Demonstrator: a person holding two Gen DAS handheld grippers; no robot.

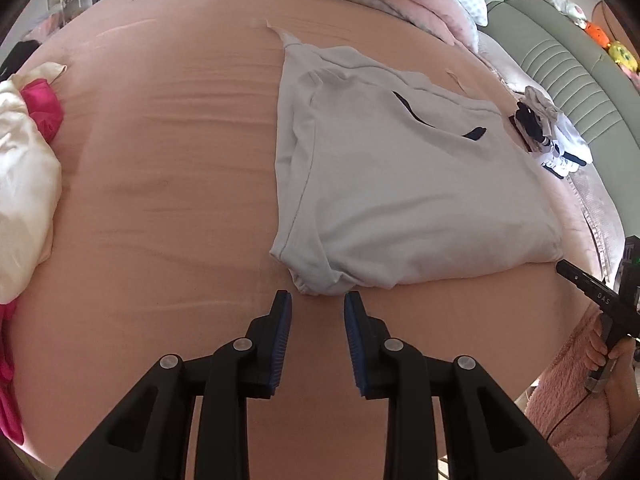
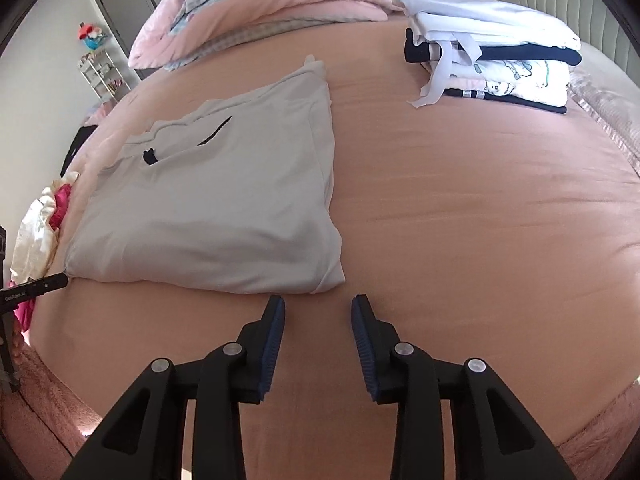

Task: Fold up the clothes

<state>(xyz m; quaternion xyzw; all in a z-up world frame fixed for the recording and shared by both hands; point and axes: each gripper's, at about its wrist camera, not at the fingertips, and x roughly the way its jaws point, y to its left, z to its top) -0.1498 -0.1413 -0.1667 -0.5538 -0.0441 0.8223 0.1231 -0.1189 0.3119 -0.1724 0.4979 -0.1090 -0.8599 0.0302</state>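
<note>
A light grey garment (image 1: 404, 184) lies folded flat on the pink bed sheet (image 1: 168, 168), with dark marks on its upper part. My left gripper (image 1: 317, 300) hovers just short of the garment's near left corner, its jaws open with nothing between them. In the right wrist view the same garment (image 2: 224, 200) lies left of centre. My right gripper (image 2: 318, 304) stands open and empty just in front of the garment's near right corner. The right gripper's finger (image 1: 576, 278) also shows at the right edge of the left wrist view, held by a hand (image 1: 608, 348).
A stack of folded clothes (image 2: 492, 64) sits at the back right of the bed. A cream and pink heap of clothes (image 1: 28, 168) lies at the left edge. Pink bedding and pillows (image 2: 256, 8) are piled at the head. A padded headboard (image 1: 568, 72) runs along the right.
</note>
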